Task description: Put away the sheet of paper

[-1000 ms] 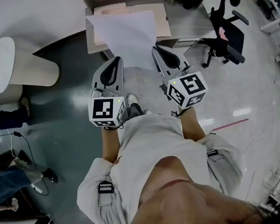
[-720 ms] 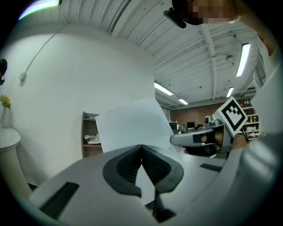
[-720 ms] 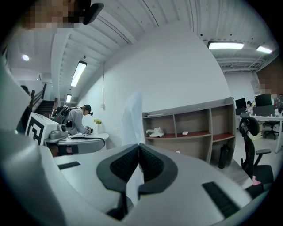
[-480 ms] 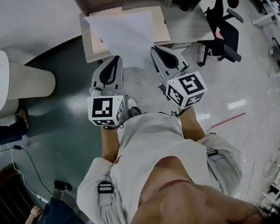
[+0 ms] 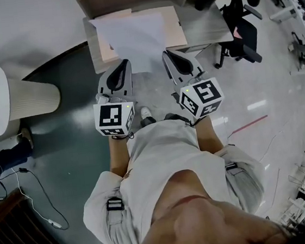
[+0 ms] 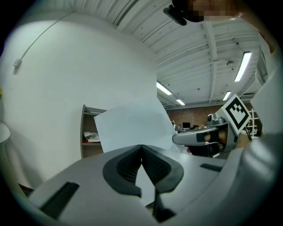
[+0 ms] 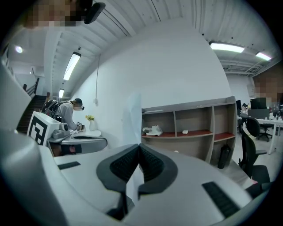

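Sheet of paper (image 5: 134, 36): white, held up over the near side of the worktop (image 5: 203, 26).
Left claw (image 6: 141, 152): pressed closed on the paper's near-left edge, just before the worktop.
Right claw (image 7: 139, 152): pinched closed on the paper's near-right edge.
Beige board (image 5: 173, 27): flat on the worktop, partly under the paper.
Shelf unit (image 7: 190, 128): beyond the worktop.

One paper sheet (image 5: 135, 38), one desk (image 5: 203, 28), one office chair (image 5: 241, 47), two claws (image 5: 125, 62) (image 5: 165, 53).
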### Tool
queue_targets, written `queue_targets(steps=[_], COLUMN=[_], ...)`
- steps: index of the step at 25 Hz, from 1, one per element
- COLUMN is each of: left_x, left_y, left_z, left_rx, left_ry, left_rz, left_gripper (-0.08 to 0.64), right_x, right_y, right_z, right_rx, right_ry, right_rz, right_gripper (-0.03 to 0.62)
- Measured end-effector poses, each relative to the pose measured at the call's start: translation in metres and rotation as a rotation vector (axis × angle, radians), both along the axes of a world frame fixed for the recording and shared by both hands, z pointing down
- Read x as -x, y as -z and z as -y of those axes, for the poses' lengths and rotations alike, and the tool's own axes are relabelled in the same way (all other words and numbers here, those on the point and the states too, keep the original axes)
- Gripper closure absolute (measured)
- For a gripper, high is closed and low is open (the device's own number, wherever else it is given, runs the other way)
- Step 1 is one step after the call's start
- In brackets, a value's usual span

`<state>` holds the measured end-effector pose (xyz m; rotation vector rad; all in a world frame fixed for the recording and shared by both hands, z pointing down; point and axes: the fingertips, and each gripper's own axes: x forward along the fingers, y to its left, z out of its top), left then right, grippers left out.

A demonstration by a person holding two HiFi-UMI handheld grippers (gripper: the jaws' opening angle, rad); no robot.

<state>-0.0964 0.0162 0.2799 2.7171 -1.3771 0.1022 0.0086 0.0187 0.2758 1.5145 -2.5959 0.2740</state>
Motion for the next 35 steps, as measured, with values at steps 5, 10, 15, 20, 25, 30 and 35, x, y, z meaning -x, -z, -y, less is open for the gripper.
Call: queue_targets(steps=[5, 10, 15, 20, 25, 30, 35], left_x=[0.006, 0.008, 0.007, 0.004, -0.002, -0.014, -0.024], left_y=[-0.005, -0.003, 0.007, 0.016, 0.02, 0.02, 0.02], left_z=[0.005, 0.014, 0.024, 0.047, 0.074, 0.099, 0.12], left_rx=[0.014, 0.012, -0.013, -0.035, -0.047, -0.046, -0.035], left_ry=[-0.001, 0.009, 0.027, 0.064, 0.084, 0.098, 0.118], left_rz=[0.001, 0.007, 0.022, 0.036, 0.048, 0.056, 0.068], left_gripper=[0.543, 0.543, 0.543, 0.543, 0.543, 0.543, 0.543], right_x=[0.006, 0.008, 0.01, 0.007, 0.002, -0.008, -0.018], right_y=[-0.004, -0.003, 0.0, 0.007, 0.012, 0.013, 0.012], right_z=[0.007, 0.015, 0.028, 0.054, 0.082, 0.107, 0.131], right_rx=[0.005, -0.004, -0.019, -0.047, -0.065, -0.068, -0.064], right_ry=[-0.004, 0.006, 0.035, 0.071, 0.097, 0.118, 0.137], right_rz=[0.0, 0.006, 0.018, 0.035, 0.044, 0.048, 0.06], right_gripper=[0.572, 0.572, 0.572, 0.572, 0.572, 0.572, 0.572])
